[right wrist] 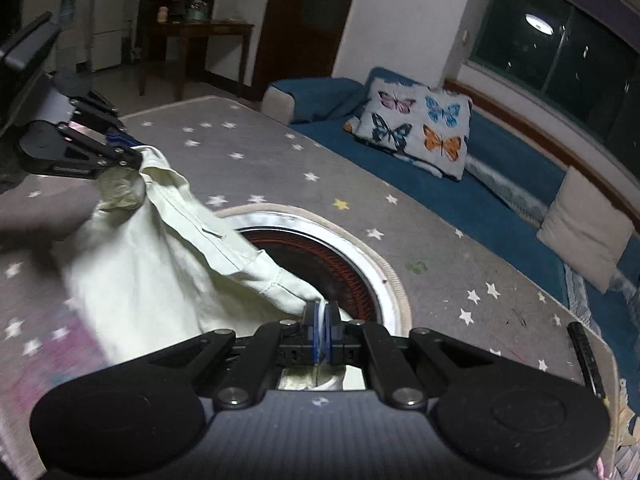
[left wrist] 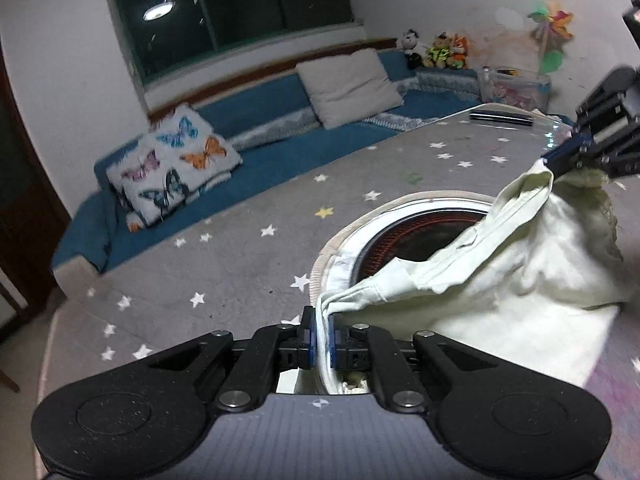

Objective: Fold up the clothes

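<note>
- Left claw pressed shut on one corner of the pale garment, near edge of the starred table.
- Garment lifted, stretched between both claws over the round burner, lower part draped on the table.
- Right claw pinching the opposite corner.
- No fold visible yet; probably just the opening step, all folding left.
- Long axis along the taut top edge, claw to claw.

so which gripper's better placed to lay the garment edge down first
Neither clearly. The left gripper and right gripper are both clamped on the pale garment, stretched above the table. They should probably lower together.
</note>
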Demonstrator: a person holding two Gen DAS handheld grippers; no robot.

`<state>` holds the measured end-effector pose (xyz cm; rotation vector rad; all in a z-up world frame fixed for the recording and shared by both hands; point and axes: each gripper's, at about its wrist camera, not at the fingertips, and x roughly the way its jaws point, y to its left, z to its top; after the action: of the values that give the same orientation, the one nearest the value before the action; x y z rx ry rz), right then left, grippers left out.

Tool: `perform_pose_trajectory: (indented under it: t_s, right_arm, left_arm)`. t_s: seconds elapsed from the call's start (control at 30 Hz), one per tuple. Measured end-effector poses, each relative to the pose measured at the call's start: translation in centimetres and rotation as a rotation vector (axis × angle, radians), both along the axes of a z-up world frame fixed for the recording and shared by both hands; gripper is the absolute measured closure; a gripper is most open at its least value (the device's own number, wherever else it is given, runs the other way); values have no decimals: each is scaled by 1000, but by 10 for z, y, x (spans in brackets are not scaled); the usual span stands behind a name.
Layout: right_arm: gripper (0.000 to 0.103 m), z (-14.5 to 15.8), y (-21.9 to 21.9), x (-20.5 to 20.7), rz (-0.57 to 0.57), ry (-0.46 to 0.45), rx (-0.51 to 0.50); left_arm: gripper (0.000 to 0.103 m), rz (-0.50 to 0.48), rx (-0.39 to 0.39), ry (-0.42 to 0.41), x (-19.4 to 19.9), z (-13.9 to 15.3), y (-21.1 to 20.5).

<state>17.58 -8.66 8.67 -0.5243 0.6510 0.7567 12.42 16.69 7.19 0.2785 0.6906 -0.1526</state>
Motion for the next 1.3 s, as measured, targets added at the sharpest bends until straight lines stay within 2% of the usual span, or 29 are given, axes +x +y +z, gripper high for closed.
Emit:
perform_pose_trajectory:
  t_s: [0.2, 0.3, 0.37, 0.47, 0.5, 0.6, 0.67, 0.73, 0.83, 0.93, 1.0, 1.1, 1.2, 1.3]
  right_arm:
    - [100, -47, 13, 56, -91, 94, 30]
    - [98, -67, 9, 72, -164, 137, 99]
    - [96, -75, 4, 81, -210, 168, 153]
    - [92, -77, -9, 91, -274, 205, 227]
    - [91, -77, -13, 94, -293, 214, 249]
    - [91, -67, -22, 96, -330, 176, 272]
    - [91, -62, -23, 92, -329, 147, 270]
    - [91, -60, -21, 86, -306, 154, 278]
    - [91, -62, -13, 78, -265, 197, 291]
    - [91, -69, -4, 73, -234, 226, 272]
    - [91, -74, 2, 71, -218, 242, 253]
    - [91, -79, 5, 70, -218, 249, 245]
    - [91, -84, 5, 72, -244, 255, 244]
    - [91, -84, 4, 72, -272, 249, 240]
  left_arm:
    - [91, 45, -34, 76, 39, -34, 13]
    - [79, 79, -67, 73, 44, -39, 20]
    - [67, 99, -85, 67, 45, -40, 24]
    - [52, 132, -100, 59, 44, -40, 31]
    - [50, 140, -106, 57, 44, -40, 33]
    - [43, 171, -130, 54, 44, -38, 39]
    - [29, 198, -149, 56, 45, -36, 43]
    - [22, 226, -182, 67, 47, -34, 49]
    - [19, 245, -215, 75, 48, -29, 58]
    - [12, 223, -167, 63, 45, -21, 59]
    - [11, 236, -141, 47, 43, -18, 62]
    - [9, 277, -116, 20, 39, -14, 66]
    - [8, 364, -75, -47, 35, -9, 66]
    - [7, 418, -113, -78, 31, -3, 71]
